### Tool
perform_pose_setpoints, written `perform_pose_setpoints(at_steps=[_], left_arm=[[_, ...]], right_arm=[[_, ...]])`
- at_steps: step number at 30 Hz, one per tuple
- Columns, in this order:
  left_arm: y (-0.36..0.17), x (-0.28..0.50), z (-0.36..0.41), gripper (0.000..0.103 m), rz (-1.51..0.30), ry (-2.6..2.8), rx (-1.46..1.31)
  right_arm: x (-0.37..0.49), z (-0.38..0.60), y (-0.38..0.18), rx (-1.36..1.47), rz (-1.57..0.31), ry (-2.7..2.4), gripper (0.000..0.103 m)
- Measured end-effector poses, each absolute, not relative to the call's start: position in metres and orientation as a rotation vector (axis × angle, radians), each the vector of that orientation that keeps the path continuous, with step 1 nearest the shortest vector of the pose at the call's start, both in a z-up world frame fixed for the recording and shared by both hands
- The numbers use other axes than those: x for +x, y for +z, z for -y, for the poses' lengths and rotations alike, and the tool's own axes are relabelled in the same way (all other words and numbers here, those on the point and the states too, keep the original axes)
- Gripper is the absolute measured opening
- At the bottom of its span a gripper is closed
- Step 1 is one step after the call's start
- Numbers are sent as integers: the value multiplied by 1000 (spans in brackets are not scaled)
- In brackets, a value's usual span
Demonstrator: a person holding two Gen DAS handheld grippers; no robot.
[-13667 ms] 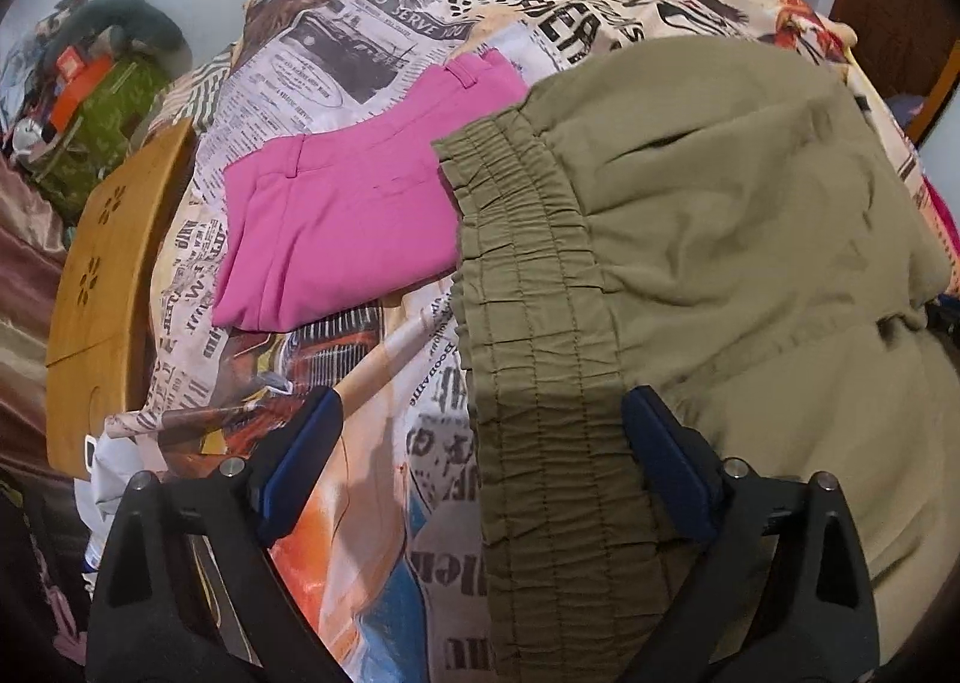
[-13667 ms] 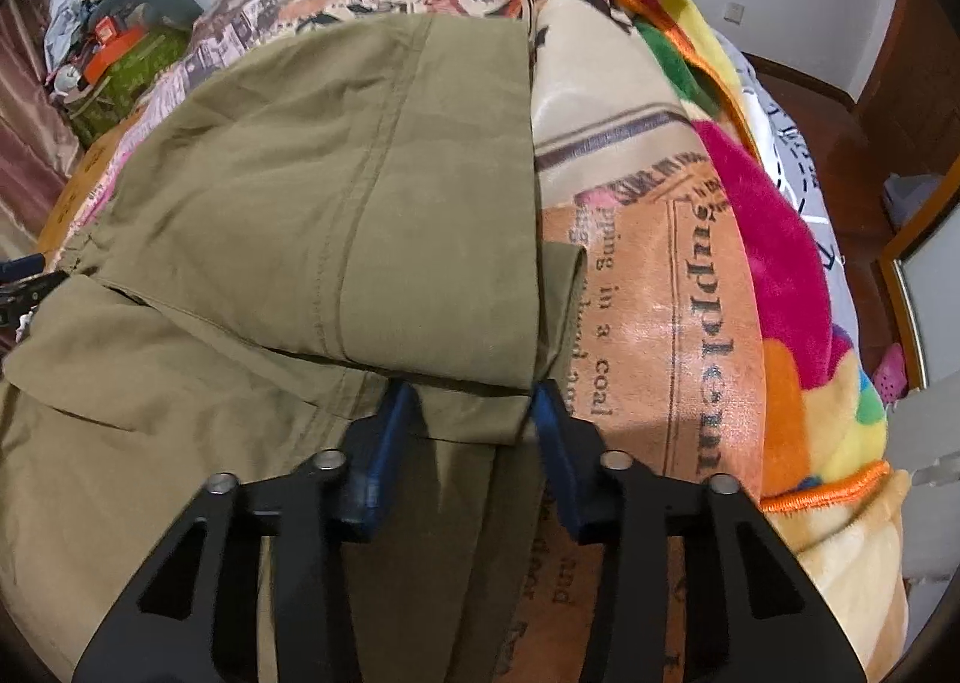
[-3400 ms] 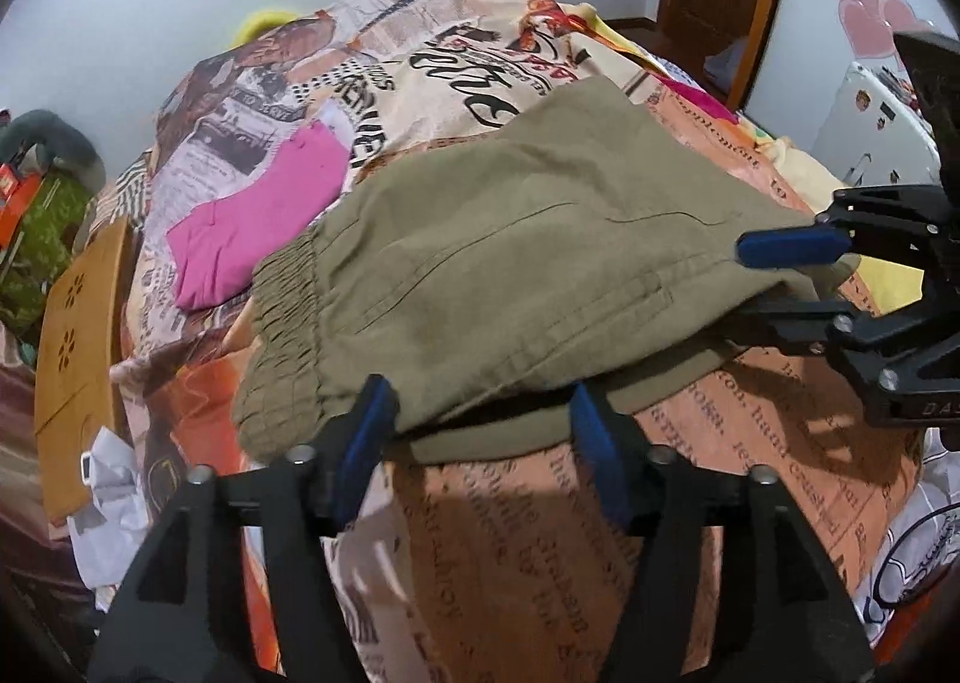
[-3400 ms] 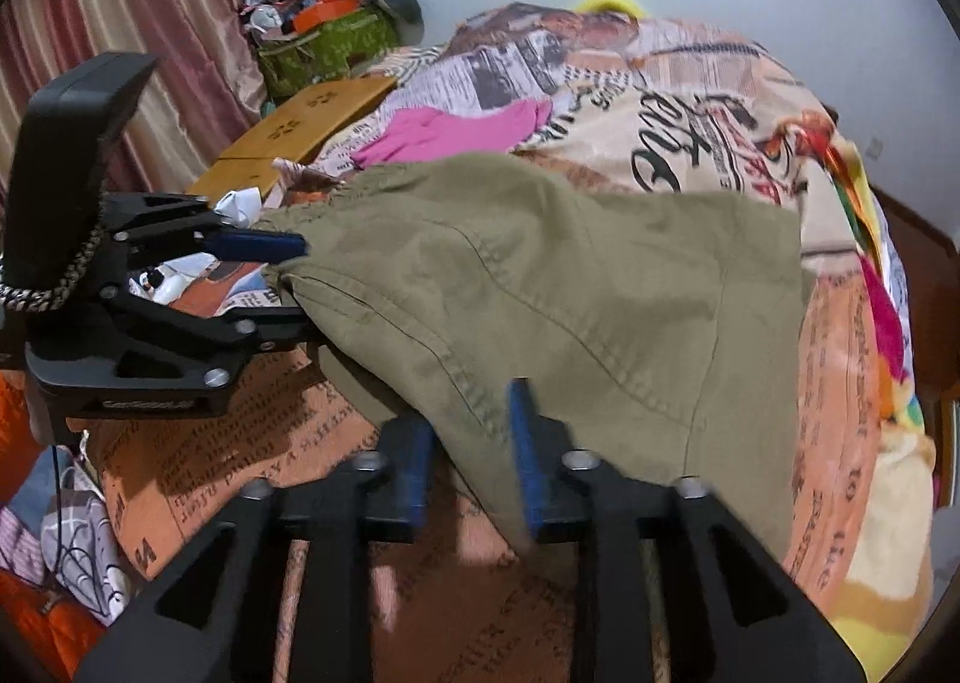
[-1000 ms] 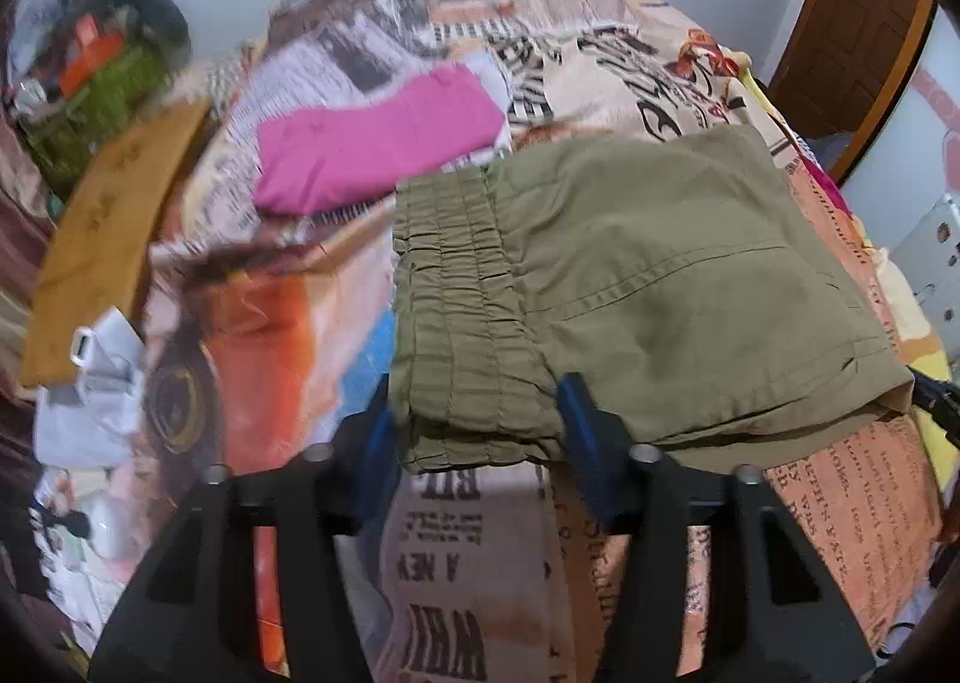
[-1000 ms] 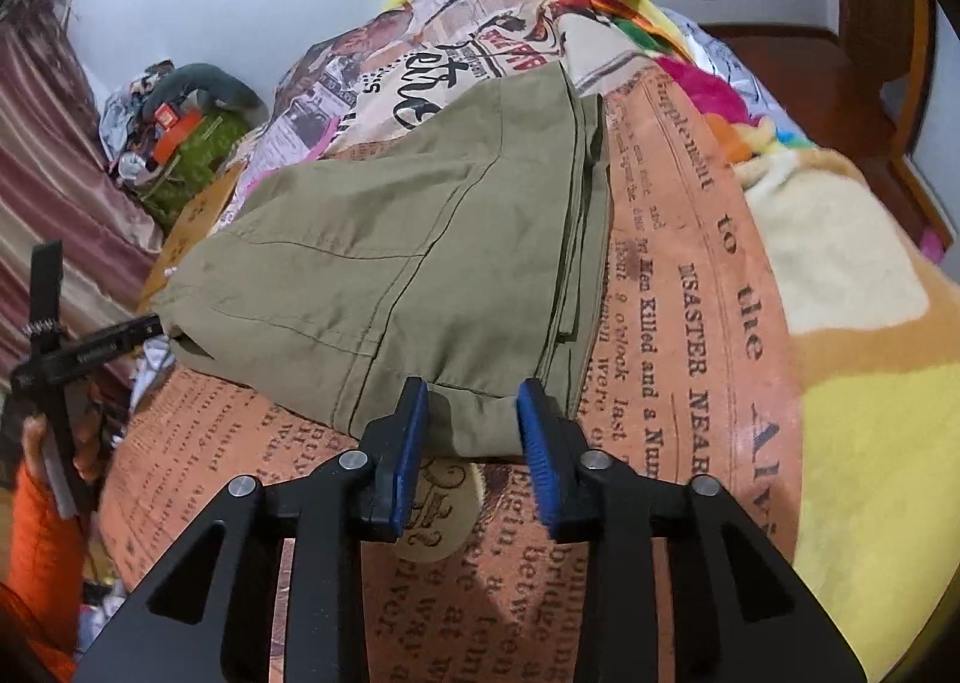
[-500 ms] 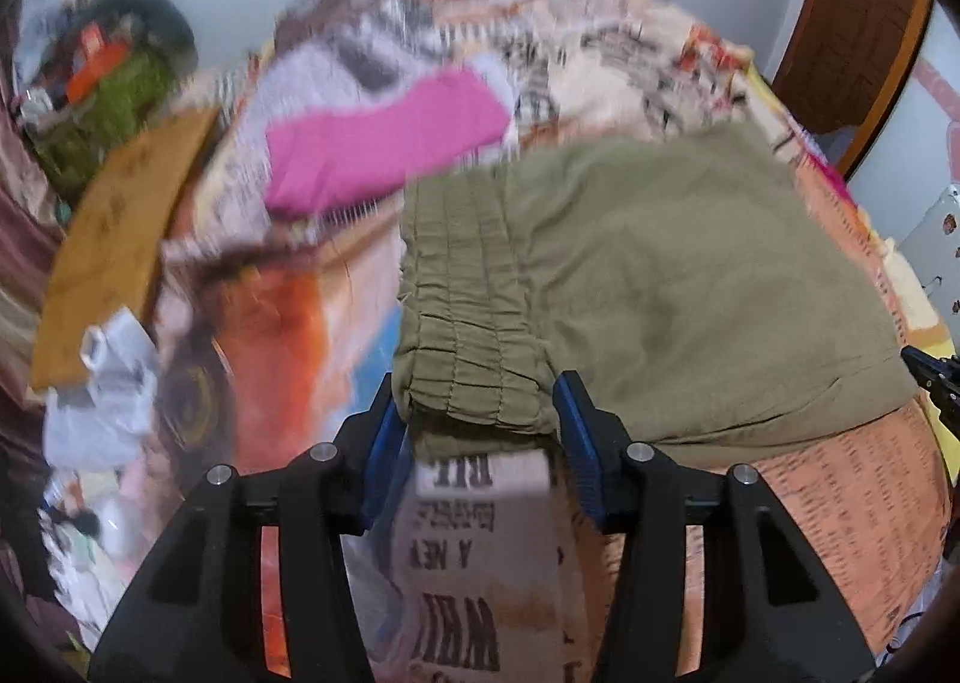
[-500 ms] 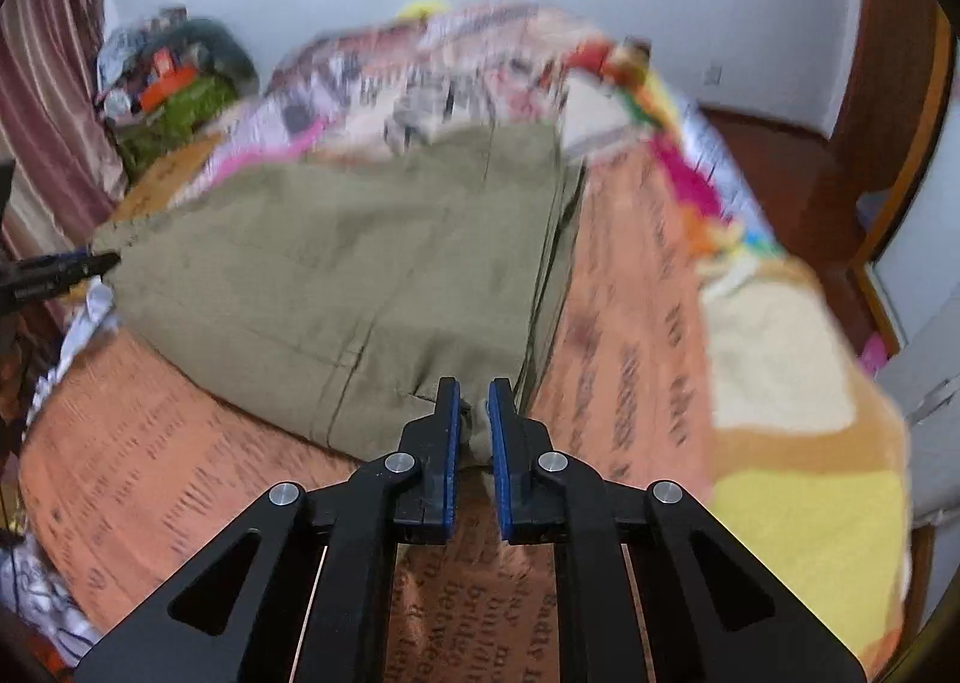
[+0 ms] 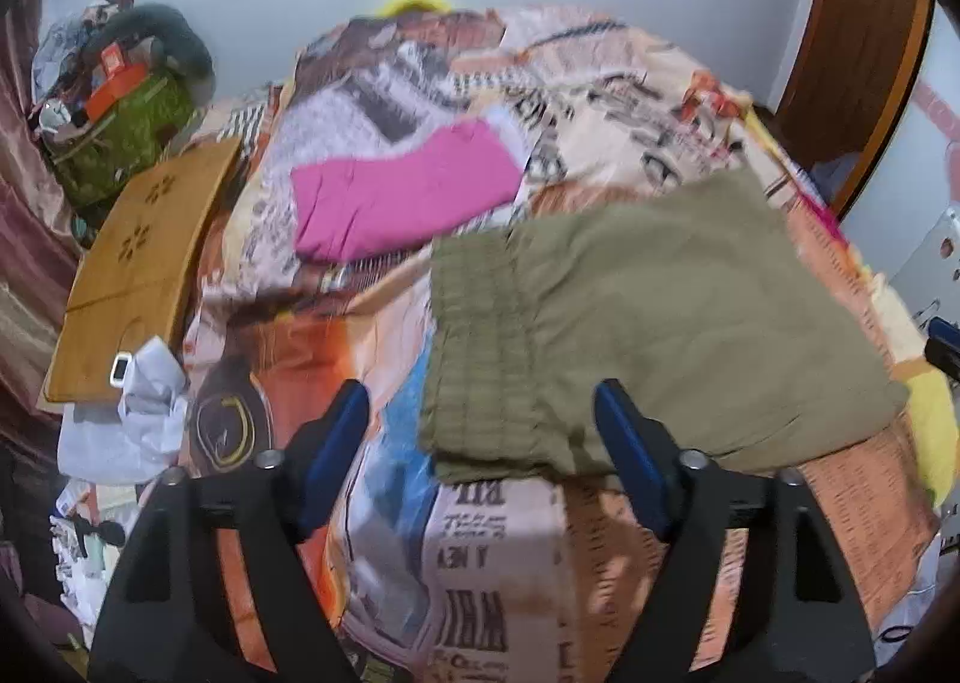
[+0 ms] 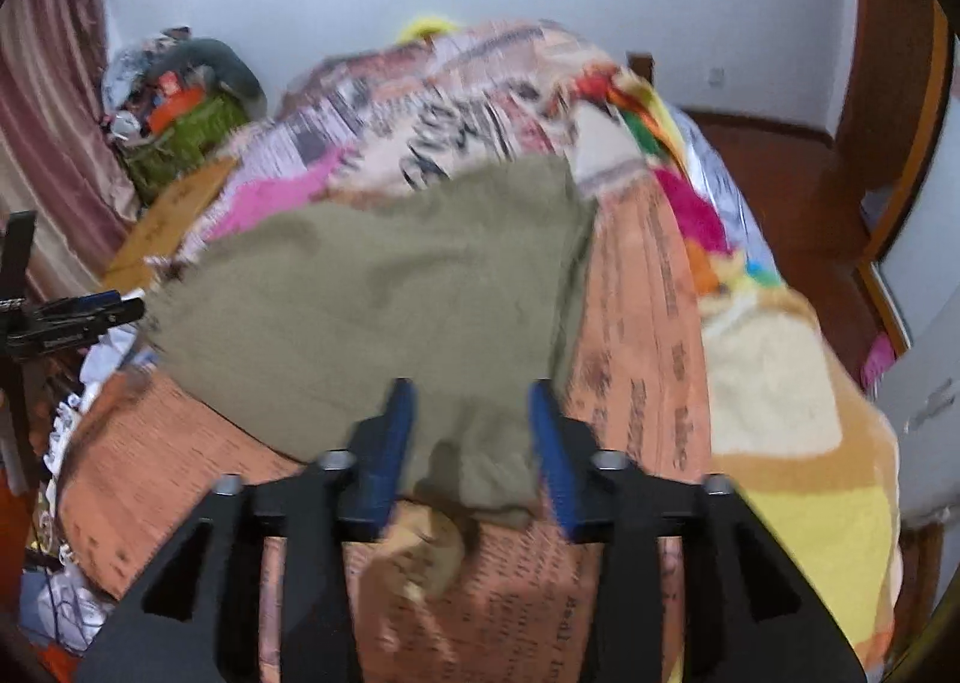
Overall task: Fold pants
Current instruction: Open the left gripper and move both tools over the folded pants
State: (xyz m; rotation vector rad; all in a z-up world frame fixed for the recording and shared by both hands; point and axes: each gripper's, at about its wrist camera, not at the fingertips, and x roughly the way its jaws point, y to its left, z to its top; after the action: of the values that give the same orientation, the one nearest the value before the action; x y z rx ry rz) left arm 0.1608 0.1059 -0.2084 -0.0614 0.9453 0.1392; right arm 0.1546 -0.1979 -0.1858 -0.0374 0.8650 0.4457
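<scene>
The olive green pants (image 9: 648,335) lie folded into a compact stack on the newspaper-print bedspread (image 9: 492,563), elastic waistband to the left. They also show in the right wrist view (image 10: 384,299). My left gripper (image 9: 483,443) is open, its jaws standing wide on either side of the waistband's near corner, holding nothing. My right gripper (image 10: 471,431) is open, with the near corner of the stack between its jaws. The left gripper shows at the left edge of the right wrist view (image 10: 78,311).
Folded pink pants (image 9: 402,197) lie on the bed behind the olive stack. A wooden board (image 9: 144,263) and white crumpled bags (image 9: 132,413) are left of the bed. A green bag pile (image 9: 120,119) sits in the corner. A wooden door (image 9: 864,35) is right.
Both grippers have opened and let go of the olive pants, which now rest on the bed. Both have drawn back slightly toward the bed's near edge.
</scene>
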Motion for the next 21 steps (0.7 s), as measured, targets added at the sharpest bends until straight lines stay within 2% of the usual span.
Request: perform_pose_setpoints(at_steps=[1, 6, 10, 19, 21], left_arm=[[-204, 162, -103, 83, -935, 128, -62], [-198, 171, -81, 91, -932, 72, -48], [-206, 181, -62, 92, -959, 30, -20], [-245, 203, -44, 92, -1063, 3, 35], [-252, 203, -45, 97, -1076, 5, 36]], right_arm=[[154, 190, -180, -50, -847, 467, 51], [160, 157, -174, -60, -828, 557, 54], [165, 126, -184, -82, -846, 630, 56], [182, 95, -221, -122, -996, 686, 59], [183, 93, -230, -113, -1034, 688, 59]])
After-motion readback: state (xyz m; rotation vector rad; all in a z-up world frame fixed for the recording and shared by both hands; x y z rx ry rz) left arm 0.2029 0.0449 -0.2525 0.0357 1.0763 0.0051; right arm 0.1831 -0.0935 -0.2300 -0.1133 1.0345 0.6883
